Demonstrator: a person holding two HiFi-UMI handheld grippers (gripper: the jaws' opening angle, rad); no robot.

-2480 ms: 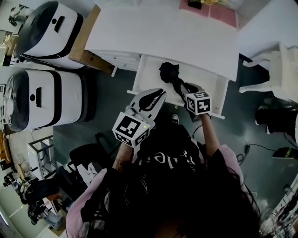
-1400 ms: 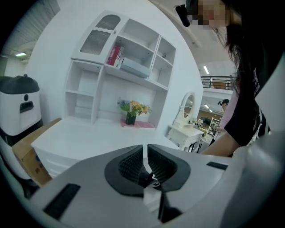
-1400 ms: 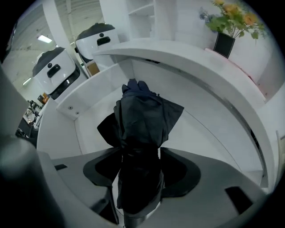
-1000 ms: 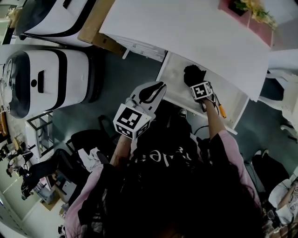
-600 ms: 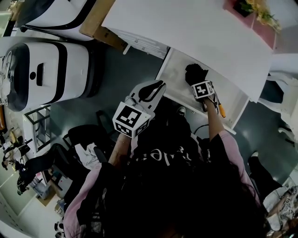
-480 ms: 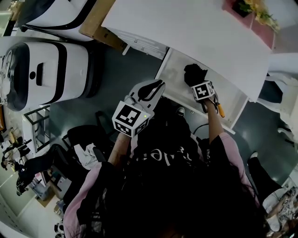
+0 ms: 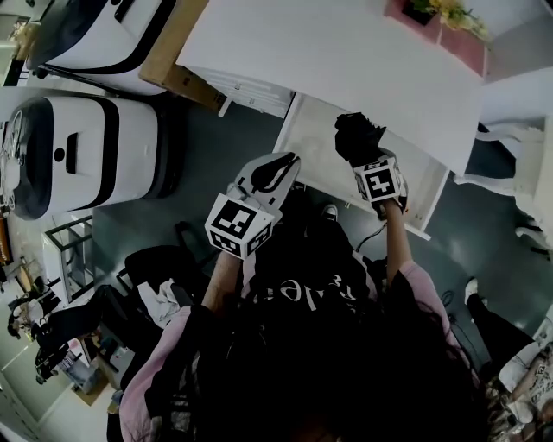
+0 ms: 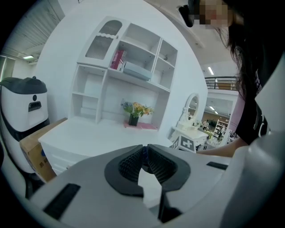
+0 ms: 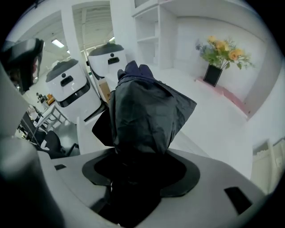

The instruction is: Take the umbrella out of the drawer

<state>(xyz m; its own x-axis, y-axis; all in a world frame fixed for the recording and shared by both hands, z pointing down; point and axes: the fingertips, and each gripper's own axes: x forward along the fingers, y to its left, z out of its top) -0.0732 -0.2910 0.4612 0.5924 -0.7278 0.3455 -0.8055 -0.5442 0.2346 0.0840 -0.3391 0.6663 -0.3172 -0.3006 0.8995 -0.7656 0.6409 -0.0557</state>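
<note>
The black folded umbrella [image 7: 356, 138] is clamped between the jaws of the right gripper [image 7: 370, 162], which are closed on its lower part. In the right gripper view the umbrella [image 9: 147, 111] stands upright out of the right gripper [image 9: 140, 176], its loose cloth bunched at the top. From the head view it hangs over the back of the open white drawer [image 7: 428, 205]. Whether its lower end is clear of the drawer's rim cannot be told.

The drawer's floor to the left of the umbrella lies bare. Behind the drawer the edge of the white desk top [image 7: 328, 52] overhangs its rear. The side toward the person is open above the drawer's front edge.

The left gripper [image 7: 275, 168] hovers at the drawer's front left corner, its jaws together with nothing held; the left gripper view shows the left gripper [image 8: 144, 159] with the ribbed pads [image 8: 131, 161] meeting at the tips.

Far behind the drawer, a pink tray [image 7: 432, 24] with a flower pot sits on the desk top. Well left of the drawer are a cardboard box [image 7: 168, 60] and two white machines [image 7: 78, 147]. The person's shoe [image 7: 329, 211] is just in front of the drawer.
</note>
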